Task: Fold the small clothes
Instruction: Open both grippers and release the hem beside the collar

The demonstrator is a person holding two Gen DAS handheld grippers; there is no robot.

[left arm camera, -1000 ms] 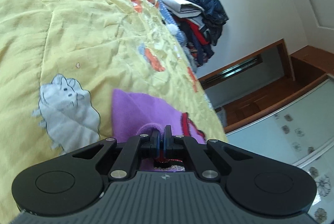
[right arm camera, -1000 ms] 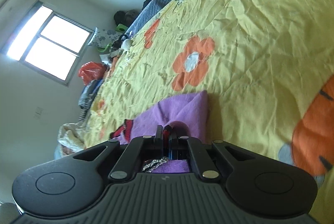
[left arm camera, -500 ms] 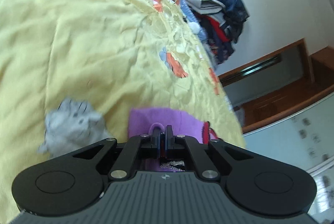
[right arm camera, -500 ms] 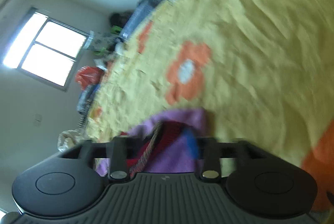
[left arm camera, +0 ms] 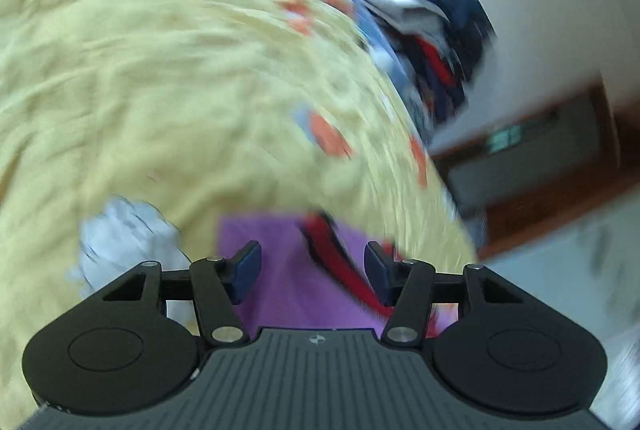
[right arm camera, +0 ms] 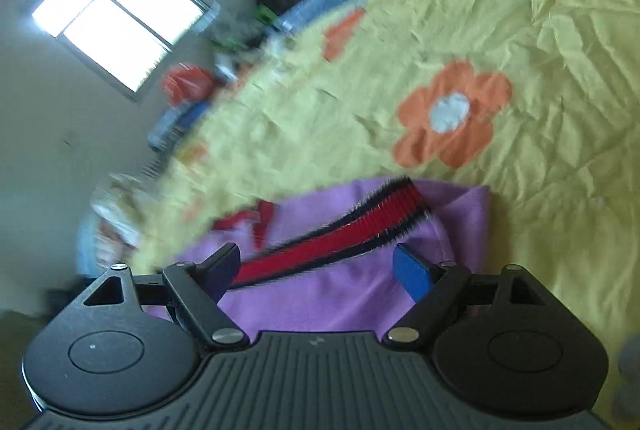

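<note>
A small purple garment (left arm camera: 276, 262) with a red and black striped band (left arm camera: 336, 262) lies folded on the yellow bedspread (left arm camera: 160, 89). In the left wrist view my left gripper (left arm camera: 312, 272) hovers just above it, jaws opening, pads clear of the cloth. The right wrist view shows the same purple garment (right arm camera: 328, 294) and its red and black band (right arm camera: 352, 230) below my right gripper (right arm camera: 324, 270). Its jaws are opening wide and nothing is pinched between the blue pads (right arm camera: 412, 274).
The yellow bedspread (right arm camera: 520, 49) carries orange flower prints (right arm camera: 452, 113) and a grey animal print (left arm camera: 124, 242). A heap of dark clothes (left arm camera: 432, 41) lies at the far side of the bed. A bright window (right arm camera: 116, 25) and clutter stand beyond the bed's edge.
Both grippers were shut on the purple garment and have let it go; their jaws now stand apart. Both have pulled back slightly, the left one rising, and the garment lies flatter on the bed.
</note>
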